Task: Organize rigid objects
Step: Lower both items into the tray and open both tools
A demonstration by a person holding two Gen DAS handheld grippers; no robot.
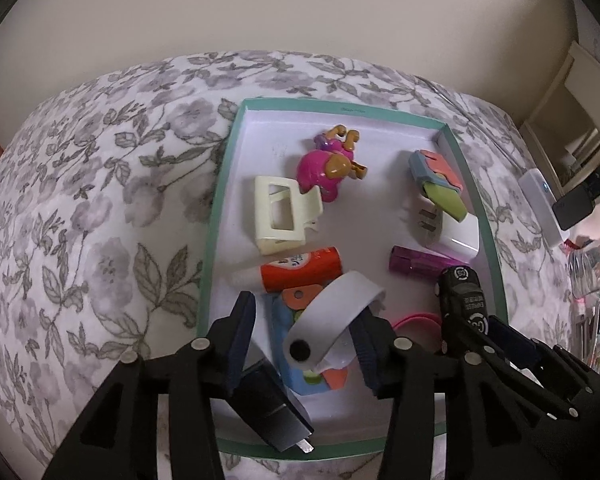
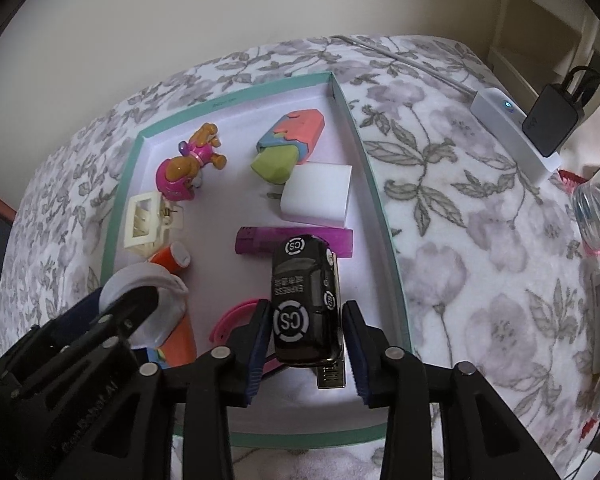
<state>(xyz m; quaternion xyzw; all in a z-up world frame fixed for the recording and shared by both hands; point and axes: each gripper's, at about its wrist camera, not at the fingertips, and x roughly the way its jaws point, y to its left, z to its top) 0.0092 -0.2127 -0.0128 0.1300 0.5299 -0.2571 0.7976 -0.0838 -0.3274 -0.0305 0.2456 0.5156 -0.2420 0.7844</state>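
Hovering over the teal-rimmed white cardboard tray (image 2: 384, 208) on the bed, I see my right gripper (image 2: 306, 344) with jaws spread astride the black toy van (image 2: 302, 300), unpinched, its long axis toward twelve o'clock; left gripper (image 1: 300, 332) jaws spread around a white strap (image 1: 332, 308).

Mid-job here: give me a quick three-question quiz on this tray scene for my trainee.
1. True or false: the black toy car lies inside the teal-rimmed tray.
2. What sits between the fingers of the left tool? A) white band B) hair clip C) dog figure
3. Fill in: the lighter beside the white charger is ___ in colour.

Key: 1 true; 2 A; 3 purple.
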